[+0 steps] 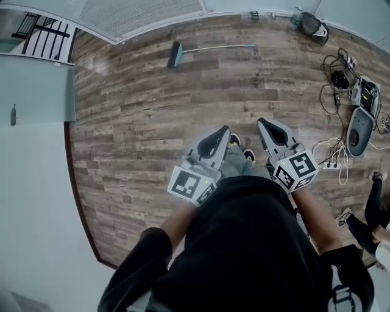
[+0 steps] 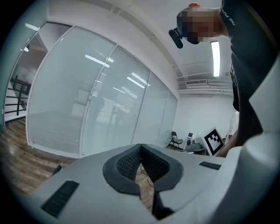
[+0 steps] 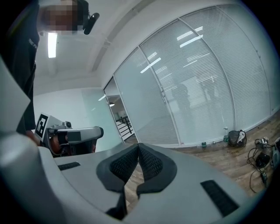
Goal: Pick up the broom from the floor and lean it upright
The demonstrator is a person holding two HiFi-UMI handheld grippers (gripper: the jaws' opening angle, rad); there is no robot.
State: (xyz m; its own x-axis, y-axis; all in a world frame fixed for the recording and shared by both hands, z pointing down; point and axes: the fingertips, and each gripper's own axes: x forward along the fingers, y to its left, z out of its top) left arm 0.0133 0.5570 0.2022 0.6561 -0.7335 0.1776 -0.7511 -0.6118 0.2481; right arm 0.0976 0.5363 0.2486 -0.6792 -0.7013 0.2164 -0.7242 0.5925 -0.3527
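The left gripper [image 1: 223,131], grey plastic with black ribbed pads, has its jaws pressed together on nothing. Far ahead of it, near the blind-lined glass wall [image 1: 140,15], the broom [image 1: 210,47] lies flat on the weathered wood-plank floor [image 1: 134,122] (thin pale handle, dark head). The right gripper [image 1: 264,123] is likewise closed and empty; tangled cables [image 1: 332,91] lie off to its right.
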